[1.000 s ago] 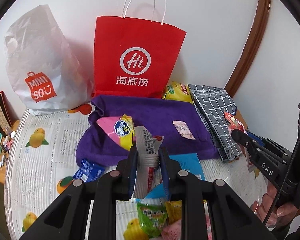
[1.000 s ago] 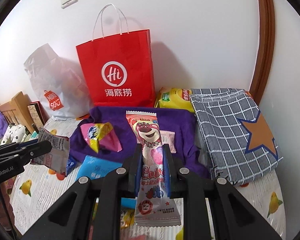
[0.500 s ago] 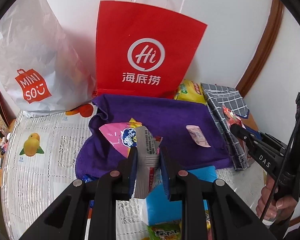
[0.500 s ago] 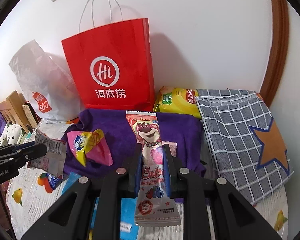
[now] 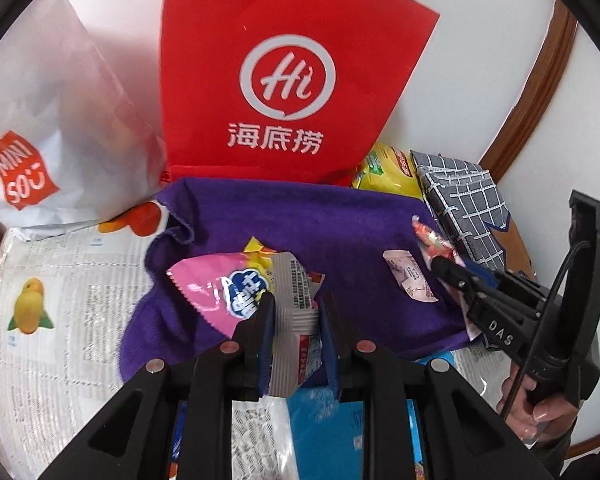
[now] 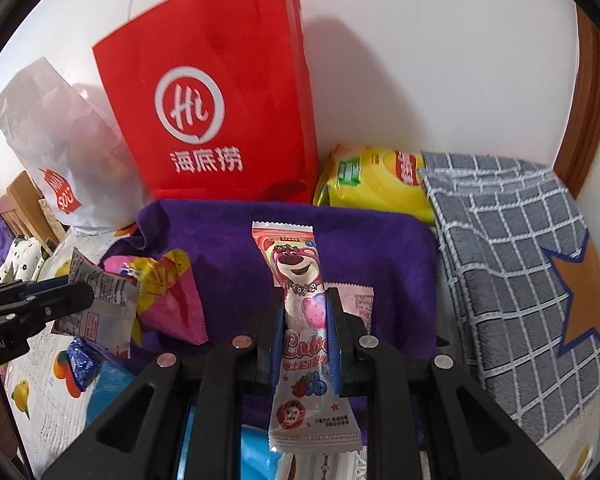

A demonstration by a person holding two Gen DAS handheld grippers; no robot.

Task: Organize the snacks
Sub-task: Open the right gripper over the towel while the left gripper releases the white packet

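- The left gripper [image 5: 296, 312] is pinching a silver foil snack packet with printed text [image 5: 294, 300] between its fingers, holding it over the near-left part of the purple fleece cloth [image 5: 320, 224].
- The right gripper [image 6: 305, 312] is clamping a long pink bear-print snack wrapper [image 6: 300, 280], which is standing upright over the middle of the cloth.
- A pink-and-yellow crinkled snack bag [image 5: 216, 288] is lying on the cloth's left side, just beside the silver packet; a small pale pink sachet [image 5: 410, 276] is lying toward its right.
- The cloth's far edge is running against a red paper carrier bag [image 5: 284, 80] and a yellow snack pouch [image 6: 376, 184]; a grey checked cloth with an orange star [image 6: 512, 264] is bordering the right edge.
- Bare purple is showing between the bag and the sachet.
- A white plastic shopping bag [image 5: 48, 120] is standing at the far left on the fruit-print table cover [image 5: 60, 280].
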